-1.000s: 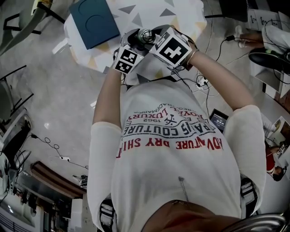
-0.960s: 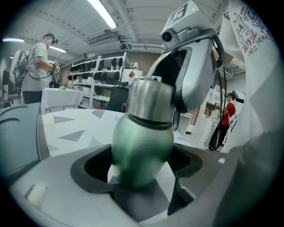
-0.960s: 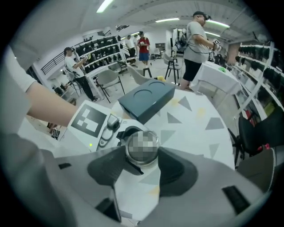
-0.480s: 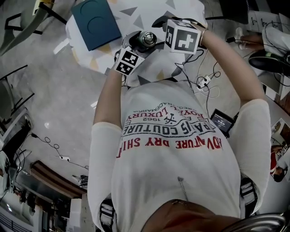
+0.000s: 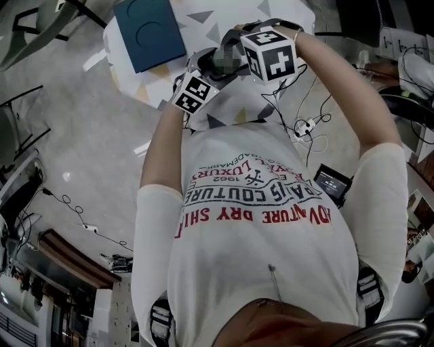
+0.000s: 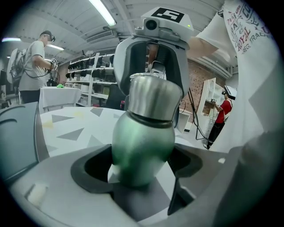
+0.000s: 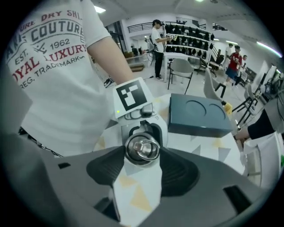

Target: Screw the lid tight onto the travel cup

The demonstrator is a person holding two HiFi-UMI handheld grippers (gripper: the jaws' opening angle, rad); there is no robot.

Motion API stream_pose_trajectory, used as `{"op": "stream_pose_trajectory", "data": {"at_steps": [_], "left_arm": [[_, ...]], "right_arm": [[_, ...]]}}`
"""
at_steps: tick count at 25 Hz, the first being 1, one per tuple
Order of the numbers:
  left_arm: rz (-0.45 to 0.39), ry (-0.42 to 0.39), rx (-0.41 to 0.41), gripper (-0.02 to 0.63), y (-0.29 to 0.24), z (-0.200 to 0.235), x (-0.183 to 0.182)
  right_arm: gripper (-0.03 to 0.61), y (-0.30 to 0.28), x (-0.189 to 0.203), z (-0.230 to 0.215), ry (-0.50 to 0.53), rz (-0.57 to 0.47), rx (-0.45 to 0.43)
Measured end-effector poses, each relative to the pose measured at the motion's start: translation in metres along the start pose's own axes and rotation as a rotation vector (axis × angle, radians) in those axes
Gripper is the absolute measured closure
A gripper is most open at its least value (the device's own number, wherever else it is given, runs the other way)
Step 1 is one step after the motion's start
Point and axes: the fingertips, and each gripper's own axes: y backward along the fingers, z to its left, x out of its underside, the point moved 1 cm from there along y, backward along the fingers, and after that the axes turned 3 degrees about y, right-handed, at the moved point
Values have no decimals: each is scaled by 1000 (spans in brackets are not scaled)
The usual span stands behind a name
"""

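Far left on the desk [image 5: 224, 20], white cloth with grey and yellow triangles: a teal box [image 5: 150, 30], lying flat, well apart from everything else.

Next to the right, the left gripper [image 6: 142, 156]. Fingers spread wide and clamped on the green body of the travel cup [image 6: 142, 142], one dark pad against each flank. Cup roughly upright, steel lid [image 6: 154, 95] seated on top above a dark seam. Impossible to tell whether the base touches the desk.

Further right and from above, the right gripper [image 7: 142, 155], pointing steeply down over the cup. Fingers wide, just been closing in, with the lid between them. A pad close at each side of the steel rim, no firm press visible. Seen from the right gripper view, lid top round and shiny, with a small ring at its centre.

Both grippers held out over the desk edge, in front of the person's white printed shirt [image 5: 258, 223].
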Motion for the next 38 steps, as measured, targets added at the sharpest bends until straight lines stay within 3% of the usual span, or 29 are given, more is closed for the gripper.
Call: {"op": "stream_pose_trajectory", "data": {"at_steps": [5,10,19,26,31,38], "left_arm": [[3,3,1,227,1,-1,1],[5,2,3,227,1,1,3],[7,1,6,227,-2,2,3],[9,5,11,225,-2,2,2],[11,6,14,225,-2,3,4],[11,5,12,225,-2,3,3]], "right_arm": [[327,0,-2,2,-36,-21,3],[328,-2,-1,-1,-179,-45,65],[328,-3,5,-4,-591,-115,229],[339,-5,11,-4,-960,-233,373],[339,-7,12,-5,-995,-240,398],[291,7,10,-4,-785,-195,360]]}}
